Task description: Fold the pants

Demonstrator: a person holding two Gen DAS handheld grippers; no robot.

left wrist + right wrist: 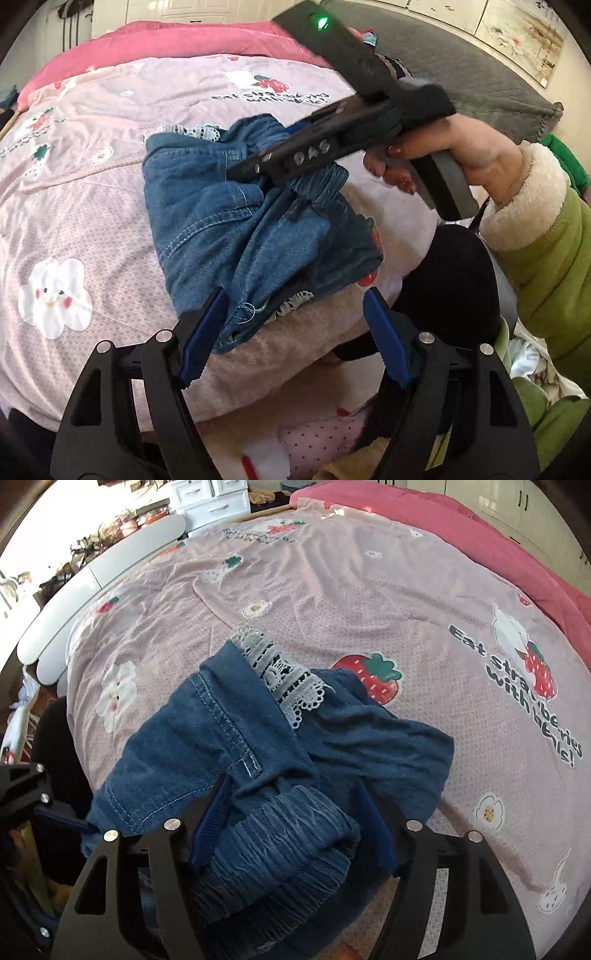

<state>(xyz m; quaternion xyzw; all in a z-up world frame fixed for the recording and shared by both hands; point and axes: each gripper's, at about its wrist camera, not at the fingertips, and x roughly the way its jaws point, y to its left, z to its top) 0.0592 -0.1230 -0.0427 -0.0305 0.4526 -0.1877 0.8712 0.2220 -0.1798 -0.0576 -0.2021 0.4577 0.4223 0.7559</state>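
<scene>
Pants (236, 746) of blue denim, trimmed with white lace (284, 679), lie bunched on the pink strawberry-print bedspread (369, 602) near the bed's front edge. Your right gripper (295, 823) straddles the gathered elastic waistband (280, 845), its jaws apart around the cloth, whether pressing it you cannot tell. Your left gripper (291, 332) hovers at the near hem, jaws apart, its left pad beside the denim.

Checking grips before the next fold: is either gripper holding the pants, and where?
Neither clearly. The right gripper straddles the denim pants' elastic waistband, pads apart. The left gripper is open.
</scene>
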